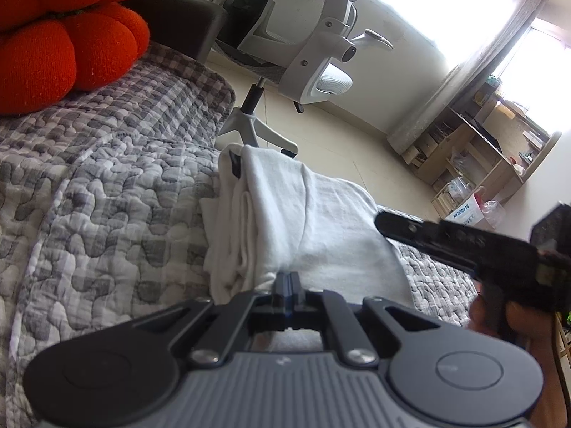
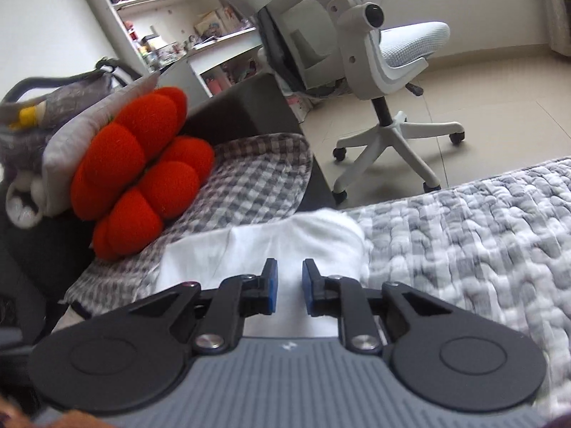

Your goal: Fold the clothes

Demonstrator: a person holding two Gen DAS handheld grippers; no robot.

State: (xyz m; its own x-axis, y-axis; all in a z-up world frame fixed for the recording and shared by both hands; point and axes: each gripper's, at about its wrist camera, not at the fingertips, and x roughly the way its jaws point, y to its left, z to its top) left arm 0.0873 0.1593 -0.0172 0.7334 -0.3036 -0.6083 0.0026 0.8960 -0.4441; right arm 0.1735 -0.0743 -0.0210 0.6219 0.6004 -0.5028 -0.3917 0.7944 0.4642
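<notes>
Here we are over the bed, and the white garment (image 1: 307, 214) lies folded into a long bundle on the grey quilted bedspread (image 1: 107, 196), near the edge that faces the floor. Our left gripper (image 1: 289, 280) sits low at the bundle's near end, its jaws drawn tight together; whether a pinch of the white cloth is caught between them we cannot tell, since the tips sit right at the fabric's edge. From the right side of the left wrist view, our right gripper (image 1: 383, 219) reaches in over the garment, a hand (image 1: 506, 321) gripping its handle.

Switch to the right wrist view: the right gripper (image 2: 289, 274) has its blue pads (image 2: 272, 278) standing a little apart, white garment (image 2: 285, 235) showing through the gap, nothing pressed between them. The cloth looks blurred here. An orange pumpkin-shaped cushion (image 2: 142, 167) rests beyond on a checked pillow (image 2: 257, 174), and a white office chair (image 2: 374, 53) stands on the tiled floor (image 2: 499, 100) just beside the bed.
</notes>
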